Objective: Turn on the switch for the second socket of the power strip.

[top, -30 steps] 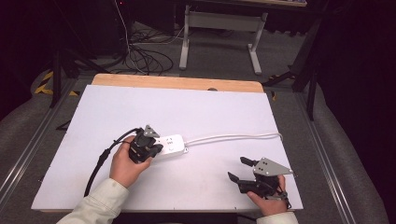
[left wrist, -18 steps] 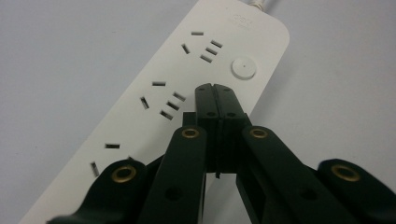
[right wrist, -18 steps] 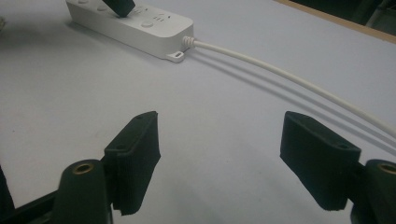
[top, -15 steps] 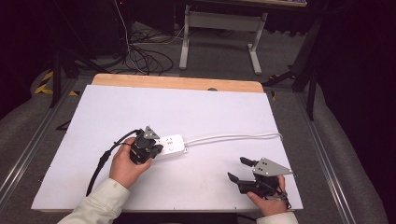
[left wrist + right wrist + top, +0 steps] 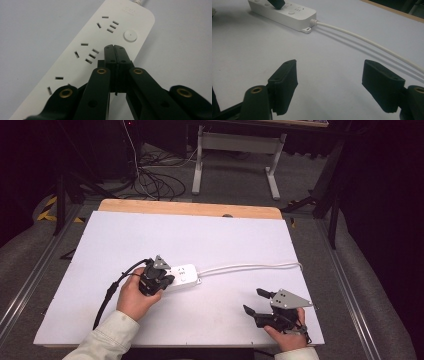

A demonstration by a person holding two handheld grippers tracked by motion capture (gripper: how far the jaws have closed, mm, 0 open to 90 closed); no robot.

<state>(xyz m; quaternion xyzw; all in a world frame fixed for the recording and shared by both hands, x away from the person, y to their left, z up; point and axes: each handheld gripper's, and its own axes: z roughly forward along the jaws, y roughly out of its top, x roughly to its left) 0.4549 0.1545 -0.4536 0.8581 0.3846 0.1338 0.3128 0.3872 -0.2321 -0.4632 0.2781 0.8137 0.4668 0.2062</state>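
Seemingly the job in hand is pressing the round switch on the power strip with the closed tip of the left gripper.

From the high view, the power strip (image 5: pixel 184 275) lies left of the middle of the frame on the white table (image 5: pixel 210 240), its white cord (image 5: pixel 250 267) running off to the right. The left gripper (image 5: pixel 161 280) sits on the strip's left end, held by the left hand (image 5: pixel 134 296). The right gripper (image 5: pixel 254 302) waits at the lower right, well apart from the strip.

Through the left gripper view, the jaws are pressed flat together with nothing between them, their tip over the strip just below the round button (image 5: pixel 130 36) in the upper right of the middle. Whether the tip touches the casing I cannot tell. To do this well, I would slide the tip a little up the frame until it is centred on the button, then push straight down, not at a slant, so the strip does not skid.

Along the right gripper view, the jaws stand wide apart and empty, with the strip (image 5: pixel 284 13) at the upper left. That gripper could steady the strip's cord end if it slides.
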